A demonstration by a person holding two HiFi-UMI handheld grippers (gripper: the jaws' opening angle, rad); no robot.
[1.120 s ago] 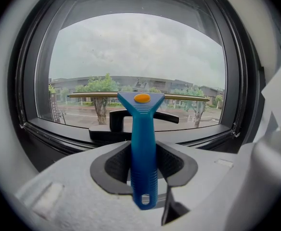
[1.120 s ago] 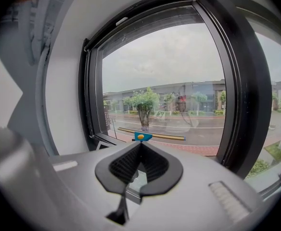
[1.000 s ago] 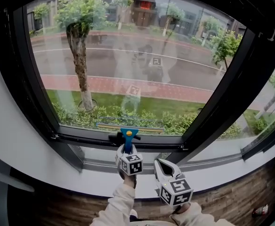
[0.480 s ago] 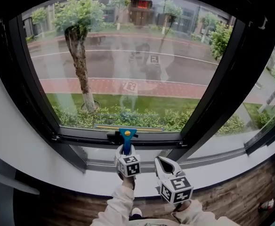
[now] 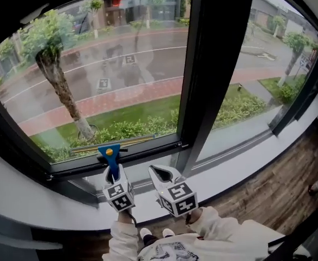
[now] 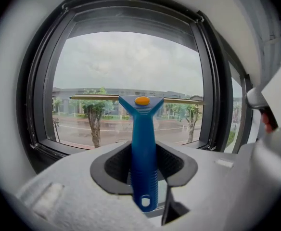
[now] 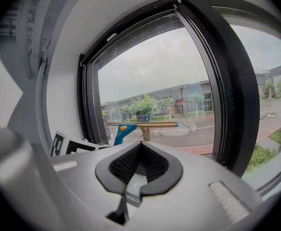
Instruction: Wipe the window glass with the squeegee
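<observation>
Head view: the squeegee (image 5: pixel 111 151) is clamped by its handle in the left gripper (image 5: pixel 114 173), its blade set level at the foot of the window glass (image 5: pixel 110 75), apparently for even contact, while the right gripper (image 5: pixel 160 172) is held closed and empty alongside.

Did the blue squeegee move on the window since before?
No. The squeegee still sits at the bottom edge of the glass, just above the lower window frame; only the camera turned.
</observation>
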